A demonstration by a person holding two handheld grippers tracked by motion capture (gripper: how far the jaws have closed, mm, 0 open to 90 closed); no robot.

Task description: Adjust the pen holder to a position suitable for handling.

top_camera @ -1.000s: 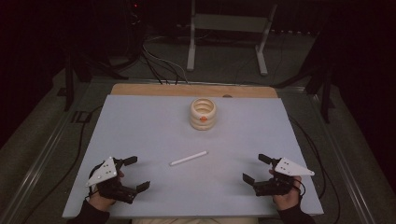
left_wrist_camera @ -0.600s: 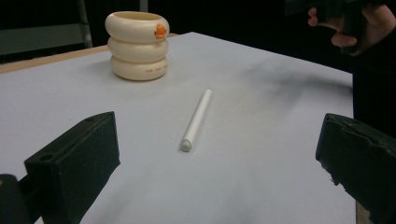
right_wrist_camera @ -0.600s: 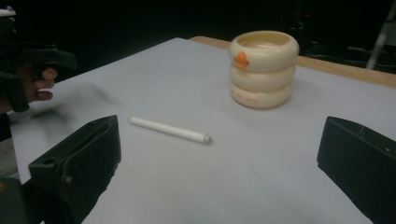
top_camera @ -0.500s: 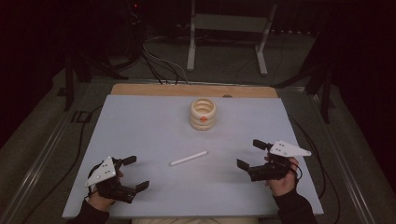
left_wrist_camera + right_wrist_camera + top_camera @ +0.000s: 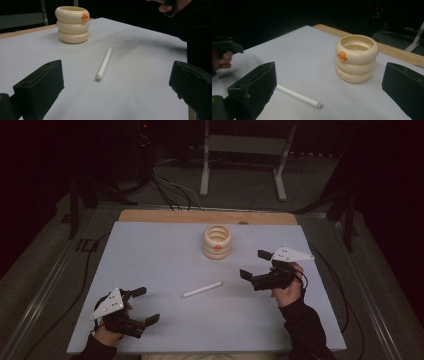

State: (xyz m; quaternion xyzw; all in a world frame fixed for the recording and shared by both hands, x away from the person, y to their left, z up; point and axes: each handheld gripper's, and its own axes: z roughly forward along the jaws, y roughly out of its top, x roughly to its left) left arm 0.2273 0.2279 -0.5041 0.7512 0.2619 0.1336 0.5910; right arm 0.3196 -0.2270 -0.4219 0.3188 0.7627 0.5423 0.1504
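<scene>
Hovering over the bench (image 5: 150, 250), the right tool (image 5: 256, 270) is holding its jaws spread wide with nothing between them, and the white stick (image 5: 202, 289) is lying flat on the bench just to its left and a little nearer the person, apart from it. The left tool (image 5: 146, 306) is sitting near the front left corner, jaws likewise spread and empty, with the stick well off to its right. A cream ring stack (image 5: 217, 242) is standing beyond the stick, toward the far edge. The right gripper view is showing the stack's hollow top and an orange knob (image 5: 342, 56); the left gripper view is showing the stick's greenish tip (image 5: 98, 78) pointing at the camera.
</scene>
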